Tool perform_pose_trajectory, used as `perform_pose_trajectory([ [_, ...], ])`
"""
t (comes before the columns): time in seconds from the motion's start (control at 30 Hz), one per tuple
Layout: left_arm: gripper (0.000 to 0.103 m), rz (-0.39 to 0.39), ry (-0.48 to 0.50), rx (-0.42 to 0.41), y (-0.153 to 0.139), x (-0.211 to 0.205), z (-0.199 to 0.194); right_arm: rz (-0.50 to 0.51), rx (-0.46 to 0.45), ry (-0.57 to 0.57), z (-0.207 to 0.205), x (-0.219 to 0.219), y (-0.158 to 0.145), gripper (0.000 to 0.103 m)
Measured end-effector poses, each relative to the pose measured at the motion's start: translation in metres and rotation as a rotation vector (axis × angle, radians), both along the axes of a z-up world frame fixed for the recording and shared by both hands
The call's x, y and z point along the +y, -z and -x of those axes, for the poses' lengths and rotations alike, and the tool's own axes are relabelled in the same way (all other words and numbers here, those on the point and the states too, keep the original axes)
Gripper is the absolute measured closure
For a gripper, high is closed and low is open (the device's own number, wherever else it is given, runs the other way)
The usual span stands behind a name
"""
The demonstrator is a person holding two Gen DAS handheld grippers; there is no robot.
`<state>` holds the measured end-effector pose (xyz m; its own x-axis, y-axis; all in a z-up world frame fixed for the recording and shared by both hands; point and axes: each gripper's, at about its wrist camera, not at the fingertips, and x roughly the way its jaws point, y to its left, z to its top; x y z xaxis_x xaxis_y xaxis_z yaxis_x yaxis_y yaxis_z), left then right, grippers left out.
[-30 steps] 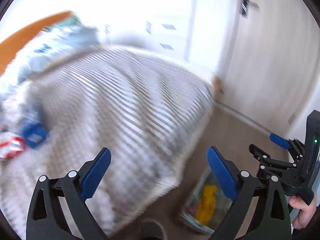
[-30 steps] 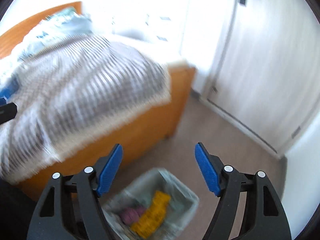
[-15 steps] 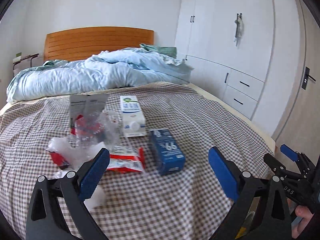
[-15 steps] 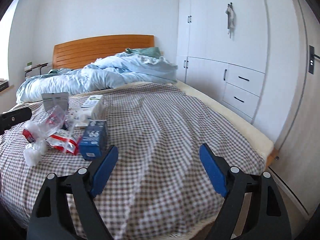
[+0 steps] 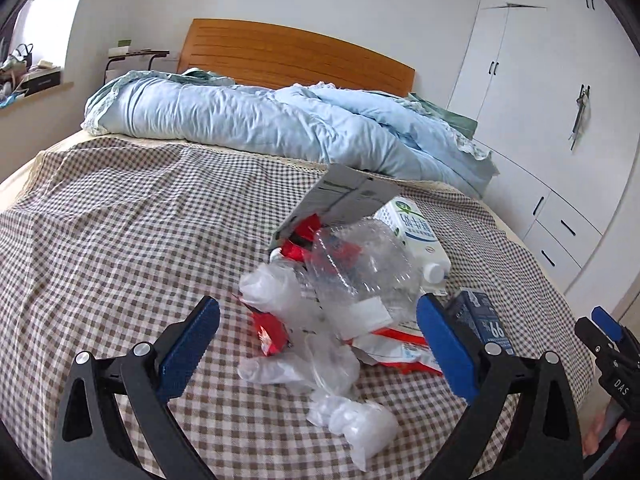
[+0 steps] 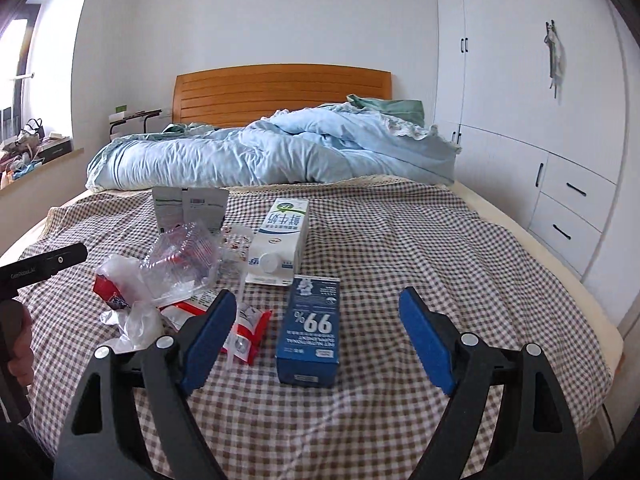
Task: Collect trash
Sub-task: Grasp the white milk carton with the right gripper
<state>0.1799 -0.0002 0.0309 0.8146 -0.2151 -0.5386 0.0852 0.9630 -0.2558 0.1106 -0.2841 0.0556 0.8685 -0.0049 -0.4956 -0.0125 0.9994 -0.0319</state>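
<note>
The left hand-held gripper [image 5: 318, 344] is spread wide with nothing between the pads, just hanging over the trash pile on the bed [image 5: 100, 220]. Big change from a second ago: this view was a blur of bedspread edge and floor with a lined bin holding something yellow, and now it's swung round to face the pile head on. So my read is a drop-off just got finished and this is the trip back for the next piece. Using the crushed clear bottle [image 5: 356, 268] as the marker: the white milk carton [image 5: 416, 236] lies right behind it, a grey card [image 5: 344, 196] leans behind that, red wrappers [image 5: 272, 332] poke out underneath, white plastic bags [image 5: 352, 420] trail out in front, and the blue box [image 5: 480, 320] sits to its right. The other gripper's tip peeks in at the far right edge.

From the right wrist, the right hand-held gripper [image 6: 318, 336] is also released, jaws wide and empty. It too went from looking down at the bin to facing the bed. The blue box [image 6: 310, 332] lies right between the fingers' line, not touched, with the milk carton [image 6: 280, 244] just beyond it and the bottle [image 6: 180, 256] to the left. Probably the box is next, though that's a guess.
</note>
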Motion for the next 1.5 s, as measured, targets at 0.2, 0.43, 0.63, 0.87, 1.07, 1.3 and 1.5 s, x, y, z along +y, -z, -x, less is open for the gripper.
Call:
perform_pose_trajectory([
  [0.2,0.008,0.065,-0.102,-0.007,0.006,0.034,-0.028,-0.060,0.132,-0.057,-0.084,0.022,0.015,0.023],
  [0.43,0.008,0.047,-0.098,0.042,0.029,0.054,-0.037,-0.099,0.327,-0.023,-0.192,0.043,0.059,0.037],
  [0.63,0.008,0.058,-0.114,0.033,0.032,0.063,-0.036,-0.102,0.445,0.065,-0.236,0.042,0.091,0.037],
  [0.87,0.008,0.045,-0.113,0.036,0.036,0.060,-0.038,-0.122,0.459,0.118,-0.258,0.029,0.105,0.037],
  [1.07,0.008,0.042,-0.109,0.036,0.037,0.059,-0.039,-0.171,0.443,0.083,-0.275,0.019,0.107,0.032],
  [1.3,0.008,0.038,-0.098,0.040,0.040,0.055,-0.040,-0.068,0.439,0.006,-0.281,0.023,0.107,0.039],
  [1.5,0.008,0.032,-0.103,0.044,0.041,0.055,-0.040,-0.042,0.374,0.025,-0.260,0.010,0.091,0.046],
])
